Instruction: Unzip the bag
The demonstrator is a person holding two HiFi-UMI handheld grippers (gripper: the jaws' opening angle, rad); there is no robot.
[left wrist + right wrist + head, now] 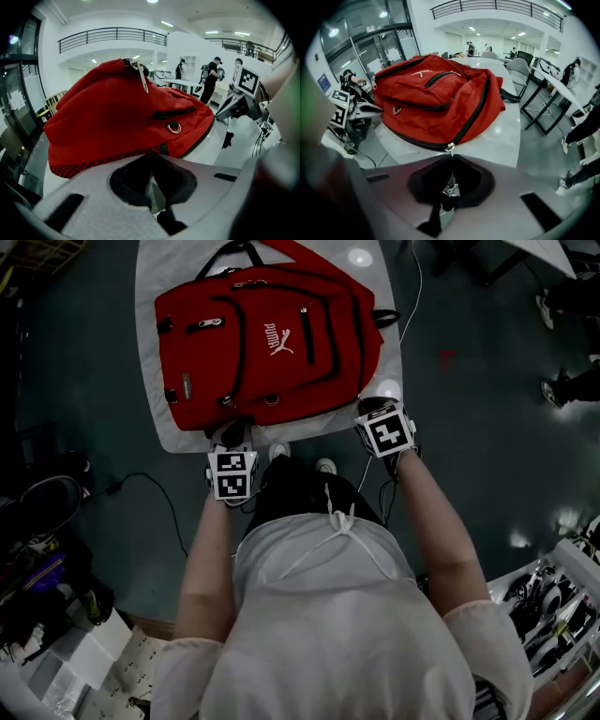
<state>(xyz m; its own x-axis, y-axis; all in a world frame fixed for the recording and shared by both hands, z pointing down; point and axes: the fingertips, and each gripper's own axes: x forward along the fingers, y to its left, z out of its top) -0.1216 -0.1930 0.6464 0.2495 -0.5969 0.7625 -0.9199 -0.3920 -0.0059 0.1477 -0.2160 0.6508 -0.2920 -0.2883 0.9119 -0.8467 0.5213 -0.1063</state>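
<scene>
I am pinching the zipper pull (pixel 451 188) tight in my right gripper (pixel 371 407) at the red Puma backpack's (pixel 267 343) 5 o'clock corner. My left gripper (pixel 231 433) is sitting closed against its 7 o'clock edge. The backpack is lying on the white table (pixel 150 296) at my 12 o'clock.

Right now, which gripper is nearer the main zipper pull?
Right. The right gripper is shut on the zipper pull at the near right corner of the bag; the left gripper sits at its near left edge.
</scene>
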